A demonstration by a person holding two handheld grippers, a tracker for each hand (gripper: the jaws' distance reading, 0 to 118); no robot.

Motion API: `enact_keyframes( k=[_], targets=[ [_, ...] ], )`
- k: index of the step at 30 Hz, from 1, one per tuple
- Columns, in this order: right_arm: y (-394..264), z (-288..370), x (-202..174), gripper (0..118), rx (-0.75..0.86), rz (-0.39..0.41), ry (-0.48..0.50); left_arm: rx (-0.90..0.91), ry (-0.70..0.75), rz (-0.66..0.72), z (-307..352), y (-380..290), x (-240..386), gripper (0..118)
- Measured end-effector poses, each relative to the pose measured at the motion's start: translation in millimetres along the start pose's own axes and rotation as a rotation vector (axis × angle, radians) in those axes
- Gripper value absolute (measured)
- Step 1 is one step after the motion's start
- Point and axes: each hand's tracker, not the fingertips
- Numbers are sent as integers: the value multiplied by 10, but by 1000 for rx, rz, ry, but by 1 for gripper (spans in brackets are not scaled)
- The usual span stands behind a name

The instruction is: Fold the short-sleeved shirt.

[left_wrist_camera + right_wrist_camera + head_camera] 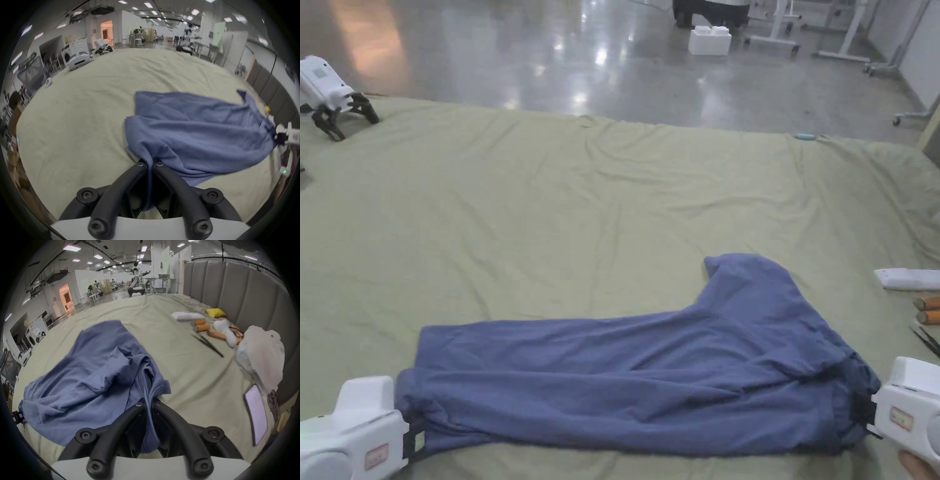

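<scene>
Left gripper clenched on shirt edge, lower left of head view. Right gripper clamped on bunched shirt edge, lower right. Shirt stretched between, lying on green sheet, lower centre; one sleeve pointing up-frame.

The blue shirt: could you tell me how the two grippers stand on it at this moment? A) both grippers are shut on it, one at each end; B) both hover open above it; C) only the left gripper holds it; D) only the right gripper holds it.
A: the left gripper and the right gripper each pinch fabric of the blue shirt between closed jaws, at opposite ends.
</scene>
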Motion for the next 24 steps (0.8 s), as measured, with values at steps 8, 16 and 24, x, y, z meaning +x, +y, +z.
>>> enact_keyframes(
  k=[8,16,24],
  targets=[
    [-590,1148,-73,0,33,-88,-51,33,-31,-81,564,-48,-301,0],
    [-1407,1309,55,3,-63,-112,-45,-30,-58,-100,660,-479,-556,3],
    [-1337,1590,185,83,59,-113,-10,172,-23,-83,1090,-453,-533,84]
  ],
)
